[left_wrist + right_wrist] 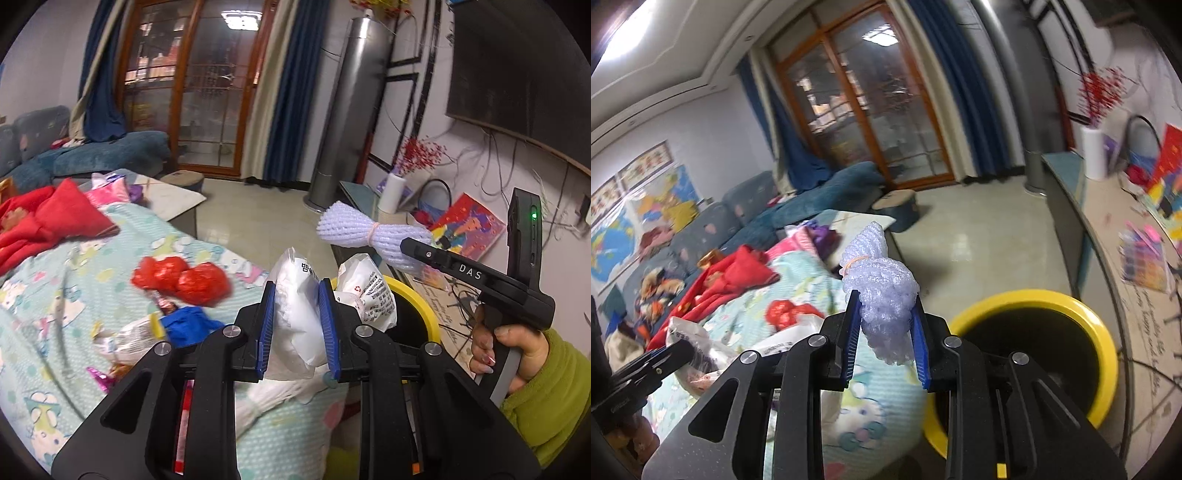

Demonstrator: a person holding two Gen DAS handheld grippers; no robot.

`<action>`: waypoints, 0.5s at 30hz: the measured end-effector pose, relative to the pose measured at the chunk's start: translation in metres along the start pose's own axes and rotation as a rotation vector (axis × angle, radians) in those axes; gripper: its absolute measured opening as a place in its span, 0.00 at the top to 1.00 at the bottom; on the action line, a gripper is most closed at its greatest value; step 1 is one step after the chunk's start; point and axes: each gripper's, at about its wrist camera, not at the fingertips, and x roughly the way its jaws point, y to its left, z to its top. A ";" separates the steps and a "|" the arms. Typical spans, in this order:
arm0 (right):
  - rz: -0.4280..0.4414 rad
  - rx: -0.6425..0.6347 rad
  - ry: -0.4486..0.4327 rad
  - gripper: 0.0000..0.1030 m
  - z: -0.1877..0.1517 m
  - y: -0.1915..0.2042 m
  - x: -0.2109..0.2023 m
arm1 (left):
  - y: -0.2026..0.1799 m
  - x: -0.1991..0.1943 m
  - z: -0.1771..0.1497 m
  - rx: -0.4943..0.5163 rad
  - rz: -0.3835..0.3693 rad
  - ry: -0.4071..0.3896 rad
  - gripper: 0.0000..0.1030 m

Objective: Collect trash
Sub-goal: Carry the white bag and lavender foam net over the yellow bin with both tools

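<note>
Beside the yellow bin rim (pixel 1030 297), left gripper (pixel 297 317) clamping a white wrapper (pixel 295 332), right gripper (pixel 886 328) gripping seemingly foam netting (pixel 882 295).

White crumpled wrapper (pixel 295 317) with black print; pale lilac foam net (pixel 882 306) tied with a pink band; bin (pixel 1104 332) yellow-rimmed, black inside; near-left blanket (pixel 74 295) mint green with cartoon figures; red bags (pixel 181 278); far curtains (pixel 284 92) deep blue

Cartoon-print blanket (pixel 74 295) — red wrappers (pixel 181 278)
</note>
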 end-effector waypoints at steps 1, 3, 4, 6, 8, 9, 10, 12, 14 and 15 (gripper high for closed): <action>-0.016 0.016 0.003 0.76 -0.002 -0.007 -0.002 | -0.004 0.003 0.000 0.008 -0.006 0.004 0.83; -0.044 0.043 0.007 0.76 -0.002 -0.020 -0.006 | -0.011 0.009 0.000 0.019 -0.017 0.012 0.83; -0.059 0.058 0.012 0.76 -0.004 -0.026 -0.008 | -0.015 0.012 0.000 0.026 -0.022 0.017 0.83; -0.086 0.079 0.018 0.76 -0.006 -0.037 -0.011 | -0.023 0.020 0.000 0.039 -0.030 0.027 0.83; -0.117 0.091 0.026 0.76 -0.009 -0.047 -0.013 | -0.031 0.028 -0.001 0.048 -0.039 0.040 0.83; -0.128 0.097 0.029 0.76 -0.010 -0.051 -0.014 | -0.034 0.031 -0.001 0.050 -0.042 0.044 0.83; -0.141 0.101 0.035 0.76 -0.011 -0.055 -0.015 | -0.037 0.034 -0.001 0.054 -0.045 0.048 0.83; -0.158 0.108 0.042 0.76 -0.013 -0.061 -0.015 | -0.043 0.041 -0.001 0.060 -0.050 0.056 0.83; -0.173 0.113 0.055 0.76 -0.017 -0.068 -0.016 | -0.048 0.049 0.000 0.062 -0.053 0.064 0.83; -0.179 0.118 0.063 0.76 -0.018 -0.072 -0.016 | -0.051 0.054 -0.001 0.064 -0.054 0.072 0.83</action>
